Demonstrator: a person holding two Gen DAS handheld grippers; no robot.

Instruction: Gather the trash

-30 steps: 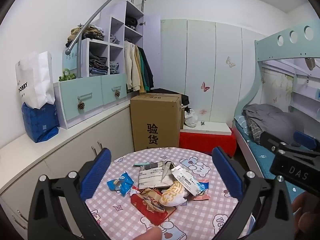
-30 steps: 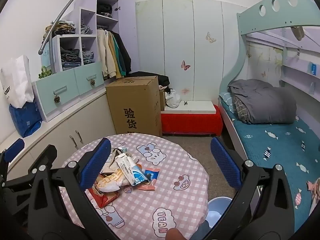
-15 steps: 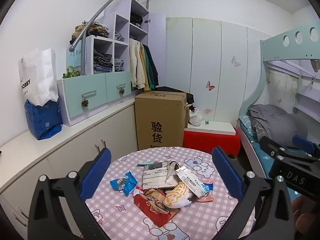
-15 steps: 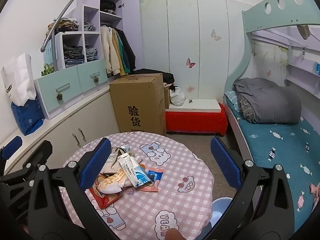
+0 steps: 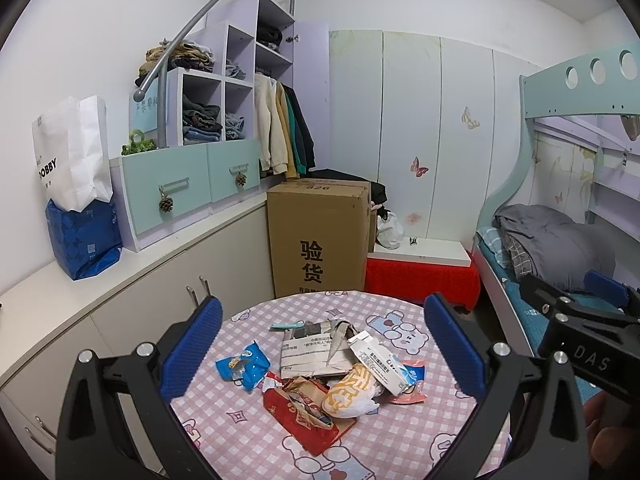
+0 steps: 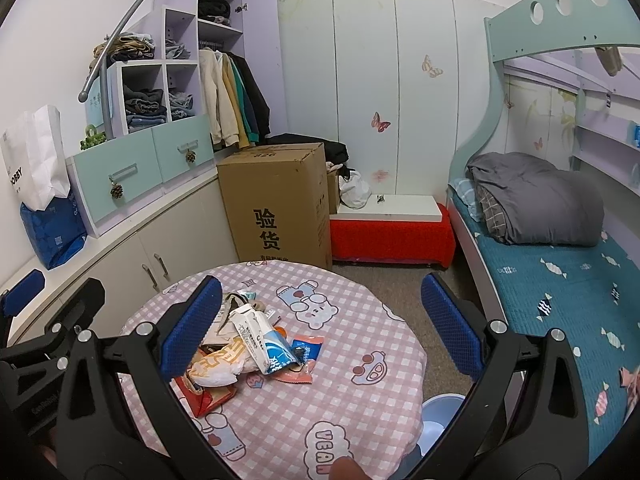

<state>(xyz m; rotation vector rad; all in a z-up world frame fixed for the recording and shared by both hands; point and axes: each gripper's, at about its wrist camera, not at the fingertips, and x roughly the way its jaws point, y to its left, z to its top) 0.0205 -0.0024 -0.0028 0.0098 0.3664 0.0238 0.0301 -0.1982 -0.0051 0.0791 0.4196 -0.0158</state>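
Above the round table (image 5: 432, 432), I held the left gripper (image 5: 320, 350) and the right gripper (image 6: 320, 326) with jaws spread wide, each gripping nothing. Between the left gripper's blue pads lay the trash pile (image 5: 332, 372): a blue wrapper (image 5: 242, 364) nearest its left pad, a red packet (image 5: 304, 420) closest to me, and a white carton (image 5: 380, 364) toward its right pad. Beyond the pile stood a cardboard box (image 5: 320, 236). Below the right gripper's right finger sat a blue bin (image 6: 438, 416).
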